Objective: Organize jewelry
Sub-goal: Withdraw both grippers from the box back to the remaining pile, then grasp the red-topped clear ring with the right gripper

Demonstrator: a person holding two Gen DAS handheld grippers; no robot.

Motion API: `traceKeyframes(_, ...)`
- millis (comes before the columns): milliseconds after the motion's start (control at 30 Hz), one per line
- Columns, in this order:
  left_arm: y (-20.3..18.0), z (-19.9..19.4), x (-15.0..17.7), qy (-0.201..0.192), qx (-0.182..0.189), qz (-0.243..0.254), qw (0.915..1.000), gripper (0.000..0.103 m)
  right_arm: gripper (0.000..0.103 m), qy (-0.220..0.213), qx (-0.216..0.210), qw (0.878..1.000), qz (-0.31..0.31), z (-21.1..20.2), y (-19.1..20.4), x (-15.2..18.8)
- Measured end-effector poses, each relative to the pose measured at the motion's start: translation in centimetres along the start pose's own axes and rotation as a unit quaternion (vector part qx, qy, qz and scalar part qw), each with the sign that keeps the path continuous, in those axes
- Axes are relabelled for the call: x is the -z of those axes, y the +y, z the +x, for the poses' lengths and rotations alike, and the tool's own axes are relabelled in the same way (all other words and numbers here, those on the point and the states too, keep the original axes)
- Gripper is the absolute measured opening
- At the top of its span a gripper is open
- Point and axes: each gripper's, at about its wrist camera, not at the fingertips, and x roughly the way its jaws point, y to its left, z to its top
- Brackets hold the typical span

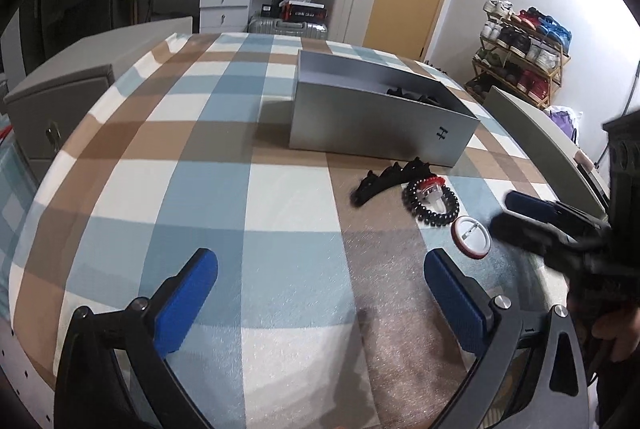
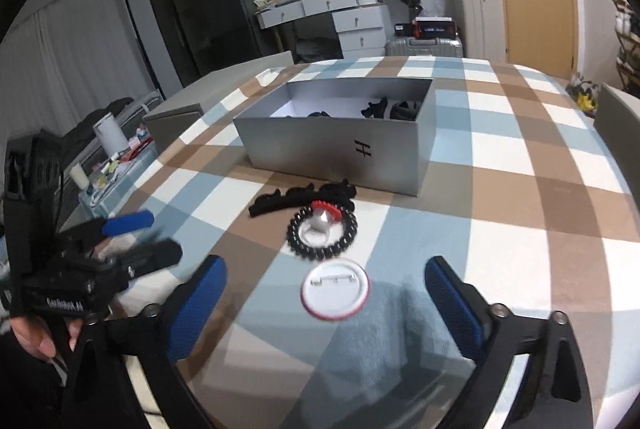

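Left gripper (image 1: 320, 293) wide apart over bare checked tablecloth (image 1: 200, 133), nothing between the fingers; right gripper (image 2: 325, 303) also spread, round pin badge (image 2: 335, 289) lying between its pads, untouched. Bead bracelet (image 2: 322, 233) at 12 o'clock from the badge, black hair clip (image 2: 296, 197) beyond, grey box (image 2: 340, 145) further still

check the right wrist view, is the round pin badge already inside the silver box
No, the round pin badge lies face down on the checked cloth in front of the silver box, between the open fingers of the right gripper.
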Motion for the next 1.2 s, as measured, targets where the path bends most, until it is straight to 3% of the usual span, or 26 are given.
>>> traceKeyframes(133,0.1,0.1,0.2,0.004,0.005,-0.004,1.0,0.101,0.076,0.012,-0.033,0.998,0.059,1.5,-0.7,-1.6)
traceKeyframes(300,0.1,0.0,0.3,0.003,0.006,0.004,1.0,0.101,0.052,0.037,-0.007,0.999,0.025,3.7,0.4,-2.5)
traceKeyframes(533,1.0,0.5,0.4,0.013,0.011,-0.019,0.9997,0.101,0.037,0.049,0.038,0.998,-0.006,4.6,1.2,-2.5)
traceKeyframes(633,0.9,0.5,0.5,0.012,0.009,-0.017,0.9997,0.101,0.016,0.052,0.061,0.996,-0.03,4.6,1.6,-2.4)
traceKeyframes(767,0.8,0.4,0.5,0.015,0.011,-0.018,0.9997,0.101,0.011,0.043,0.071,0.994,-0.066,4.5,2.5,-1.9)
traceKeyframes(833,0.7,0.4,0.5,0.016,0.009,-0.015,0.9997,0.101,0.0,0.026,0.063,0.995,-0.068,3.8,2.7,-2.0)
traceKeyframes(1200,-0.1,0.3,0.3,0.021,0.006,-0.007,0.9997,0.101,0.003,0.019,0.012,1.0,-0.011,3.0,0.8,-2.3)
